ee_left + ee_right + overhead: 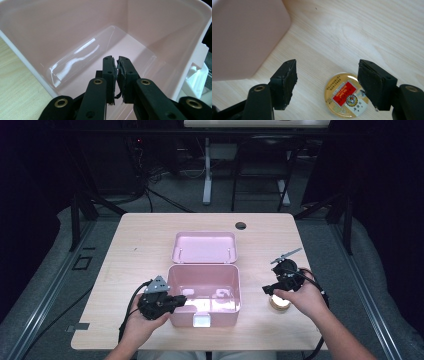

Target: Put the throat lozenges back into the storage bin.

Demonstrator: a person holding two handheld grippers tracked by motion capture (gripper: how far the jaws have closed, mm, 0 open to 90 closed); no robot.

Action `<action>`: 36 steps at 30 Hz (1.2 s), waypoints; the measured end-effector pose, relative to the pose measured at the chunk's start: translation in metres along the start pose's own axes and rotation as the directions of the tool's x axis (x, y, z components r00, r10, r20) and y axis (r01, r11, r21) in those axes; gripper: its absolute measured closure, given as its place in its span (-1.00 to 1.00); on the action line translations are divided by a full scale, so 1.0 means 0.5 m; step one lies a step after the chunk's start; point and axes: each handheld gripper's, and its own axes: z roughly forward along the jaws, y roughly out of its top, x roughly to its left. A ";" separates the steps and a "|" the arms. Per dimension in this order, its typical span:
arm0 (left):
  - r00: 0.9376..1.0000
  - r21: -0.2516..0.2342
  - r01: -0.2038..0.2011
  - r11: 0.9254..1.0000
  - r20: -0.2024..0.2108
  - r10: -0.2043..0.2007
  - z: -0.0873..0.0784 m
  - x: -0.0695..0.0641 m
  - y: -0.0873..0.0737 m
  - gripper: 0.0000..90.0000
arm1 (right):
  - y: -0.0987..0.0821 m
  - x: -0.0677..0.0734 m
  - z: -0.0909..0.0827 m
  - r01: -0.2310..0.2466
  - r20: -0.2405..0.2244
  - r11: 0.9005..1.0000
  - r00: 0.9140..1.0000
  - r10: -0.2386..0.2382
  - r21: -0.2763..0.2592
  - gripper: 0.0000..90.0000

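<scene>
Counting 1 pink box [204, 296], 1 round tin [347, 95]: L fingers [117, 65] near-shut, empty; R fingers [337, 82] wide, gripping nothing.

Pale wood worktop [135, 270], round cable hole [240, 225] at far edge, open pink box [203, 282] placed centrally, round yellow tin [347, 95] laid beside it.
</scene>
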 end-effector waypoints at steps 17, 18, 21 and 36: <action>1.000 0.001 0.000 1.000 -0.001 0.000 0.000 0.000 0.000 0.87 | 0.004 -0.046 0.046 -0.041 0.066 0.980 0.997 0.028 0.197 -0.43; 1.000 0.002 -0.002 1.000 0.000 0.002 0.000 0.000 0.000 0.87 | 0.004 -0.049 0.048 -0.043 0.063 0.977 0.998 0.031 0.208 -0.45; 1.000 0.003 0.001 1.000 0.004 -0.001 0.000 0.001 0.001 0.87 | 0.000 -0.054 0.056 -0.053 0.060 0.970 0.997 0.040 0.238 -0.51; 1.000 0.003 0.004 1.000 0.004 -0.004 0.000 0.001 0.001 0.87 | -0.025 -0.056 0.105 -0.054 0.063 0.951 0.997 0.036 0.304 -0.63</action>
